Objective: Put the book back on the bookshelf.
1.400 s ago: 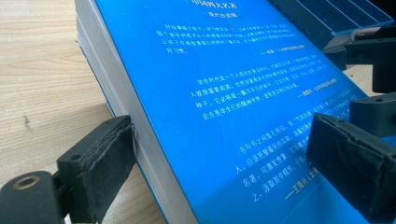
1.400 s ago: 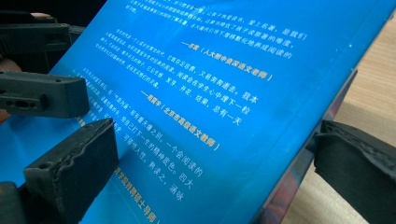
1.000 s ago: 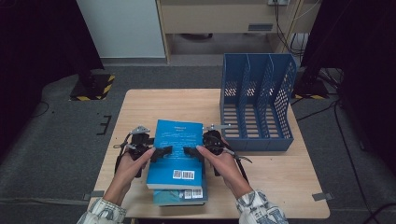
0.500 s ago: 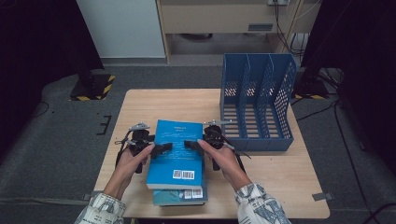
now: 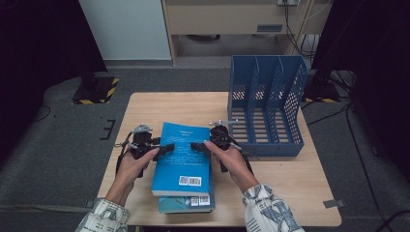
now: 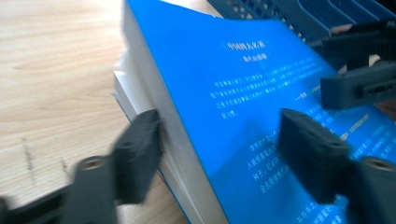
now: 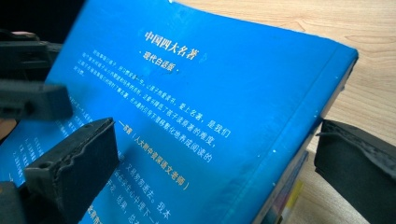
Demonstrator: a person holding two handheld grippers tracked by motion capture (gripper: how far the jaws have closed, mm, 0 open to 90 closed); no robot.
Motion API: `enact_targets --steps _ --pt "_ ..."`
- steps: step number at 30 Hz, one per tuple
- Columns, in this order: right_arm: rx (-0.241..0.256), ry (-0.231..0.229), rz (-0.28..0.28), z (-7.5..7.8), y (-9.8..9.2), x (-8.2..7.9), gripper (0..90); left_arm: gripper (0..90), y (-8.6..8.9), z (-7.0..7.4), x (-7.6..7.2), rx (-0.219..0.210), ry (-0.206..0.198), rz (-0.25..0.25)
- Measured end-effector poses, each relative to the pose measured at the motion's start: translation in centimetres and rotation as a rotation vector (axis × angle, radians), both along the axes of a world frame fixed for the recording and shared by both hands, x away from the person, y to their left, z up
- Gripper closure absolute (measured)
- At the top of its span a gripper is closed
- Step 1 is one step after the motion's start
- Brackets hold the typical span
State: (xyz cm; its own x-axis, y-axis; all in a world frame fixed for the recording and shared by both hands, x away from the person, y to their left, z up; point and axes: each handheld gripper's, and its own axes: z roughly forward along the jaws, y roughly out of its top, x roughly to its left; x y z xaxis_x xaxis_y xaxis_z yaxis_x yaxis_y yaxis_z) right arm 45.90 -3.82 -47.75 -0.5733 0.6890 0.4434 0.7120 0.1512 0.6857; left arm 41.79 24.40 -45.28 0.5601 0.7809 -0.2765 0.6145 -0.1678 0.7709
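The high view looks forward and down from above the person's side, far enough off to take in the whole table (image 5: 145,104), the rack (image 5: 266,111) and the floor beyond. Each gripper view rides low and very close, looking along its own tongs across the blue book (image 6: 261,107) from opposite edges. All three views share that book's cover (image 7: 196,107), and each gripper view catches the other tongs beyond it.

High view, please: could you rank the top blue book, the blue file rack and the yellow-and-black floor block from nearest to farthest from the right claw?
1. Top blue book: right at the right claw, on its left side, at the table's middle.
2. Blue file rack: just beyond the claw, on the table's far right.
3. Yellow-and-black floor block: on the floor past the table's far left corner.
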Motion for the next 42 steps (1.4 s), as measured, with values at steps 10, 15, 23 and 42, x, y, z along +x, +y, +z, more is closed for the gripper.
enact_targets --steps 10,15,23,42 --pt "-0.033 -0.034 0.027 0.3 -0.1 -0.9 0.6 52.9 -0.2 1.1 -0.6 0.024 -0.045 0.005" --pt "-0.046 -0.047 0.033 0.4 0.0 -1.2 0.6 56.6 0.0 1.2 -0.5 0.007 -0.044 0.004" --pt "-0.057 -0.076 0.093 0.6 -0.5 -3.4 0.6 27.2 -0.1 0.0 0.4 -0.006 0.012 -0.011" --pt "-0.073 -0.084 0.089 0.7 -0.3 -3.8 0.4 45.9 -0.1 1.4 -0.1 -0.068 -0.034 0.023"
